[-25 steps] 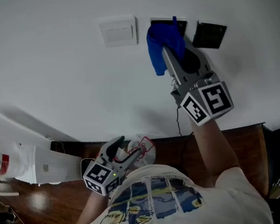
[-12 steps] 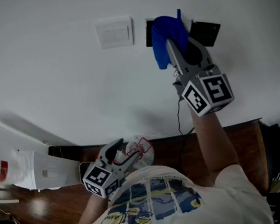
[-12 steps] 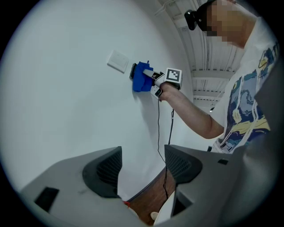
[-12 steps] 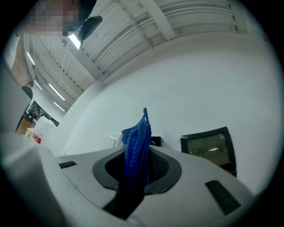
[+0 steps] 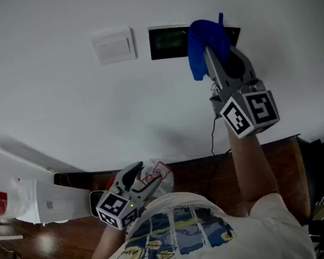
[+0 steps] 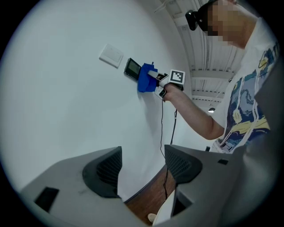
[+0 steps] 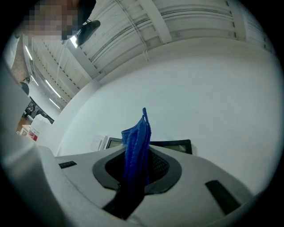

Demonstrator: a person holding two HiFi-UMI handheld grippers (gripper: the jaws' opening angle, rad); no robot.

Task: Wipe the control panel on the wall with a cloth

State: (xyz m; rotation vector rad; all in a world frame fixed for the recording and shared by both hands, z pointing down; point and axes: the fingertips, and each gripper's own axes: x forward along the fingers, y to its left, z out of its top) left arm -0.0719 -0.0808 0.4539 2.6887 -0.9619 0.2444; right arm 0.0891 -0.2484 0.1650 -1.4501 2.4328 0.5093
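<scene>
Overhead, the right gripper (image 5: 219, 58) pinches the blue cloth (image 5: 200, 45) between closed jaws and holds it at the wall (image 5: 56, 99) over the right control panel (image 7: 175, 145), presumably so fabric, not plastic, meets the screen. The left gripper (image 6: 142, 166) hangs low, jaws spread, empty, likely parked out of the way. Cloth hides most of that panel; actual contact can't be confirmed.

Two tongs: left tongs (image 6: 142, 166), right tongs (image 7: 135, 166). One blue cloth (image 5: 200, 42). Two dark panels on wall: left panel (image 5: 167, 41), right panel (image 7: 179, 145). One white switch plate (image 5: 113, 46). One black cable (image 5: 212, 136).
</scene>
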